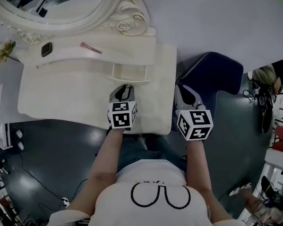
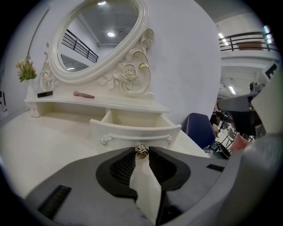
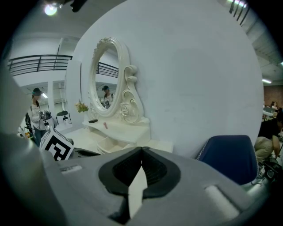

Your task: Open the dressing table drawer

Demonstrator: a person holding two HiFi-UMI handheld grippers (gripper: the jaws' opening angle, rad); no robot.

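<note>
The left tool (image 2: 142, 149) clenches the small knob (image 2: 141, 152) of the drawer (image 2: 132, 129), which stands partly out just ahead of it. The drawer looks light and stiff, and the knob is probably slippery. The right tool (image 3: 141, 149) is closed and empty.

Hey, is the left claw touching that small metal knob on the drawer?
Touching. The left gripper view shows the left claw closed on the knob, one jaw tip pressed against each side of it, drawer already pulled out.
</note>
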